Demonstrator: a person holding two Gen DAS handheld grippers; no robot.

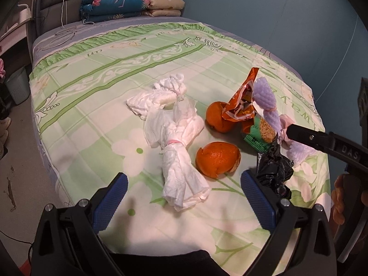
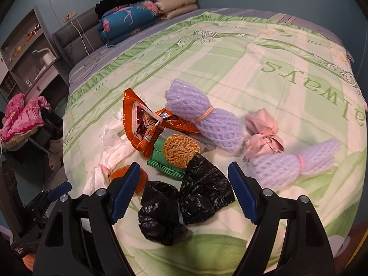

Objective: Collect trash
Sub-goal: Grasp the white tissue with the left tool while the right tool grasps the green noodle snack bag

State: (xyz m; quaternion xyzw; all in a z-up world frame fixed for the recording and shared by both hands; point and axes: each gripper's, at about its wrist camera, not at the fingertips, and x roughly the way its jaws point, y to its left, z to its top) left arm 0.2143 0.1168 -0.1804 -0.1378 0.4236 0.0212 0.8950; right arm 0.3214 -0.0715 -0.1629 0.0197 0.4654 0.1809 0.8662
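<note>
Trash lies on a green floral bedspread (image 1: 96,73). In the left wrist view my left gripper (image 1: 184,197) is open just short of a white tissue bundle (image 1: 177,142) tied with a pink band; two orange peel halves (image 1: 217,158) lie right of it. In the right wrist view my right gripper (image 2: 184,193) is open around a crumpled black plastic bag (image 2: 181,204). Behind it lie a green noodle packet (image 2: 177,154), an orange snack wrapper (image 2: 145,126), two purple foam nets (image 2: 204,117), and a pink tied bundle (image 2: 262,138).
Folded quilts (image 1: 131,4) sit at the headboard. A grey waste bin (image 1: 17,87) stands on the floor left of the bed. Shelves (image 2: 23,53) and pink clothes (image 2: 20,117) are beside the bed. The right gripper's arm (image 1: 326,142) reaches in from the right.
</note>
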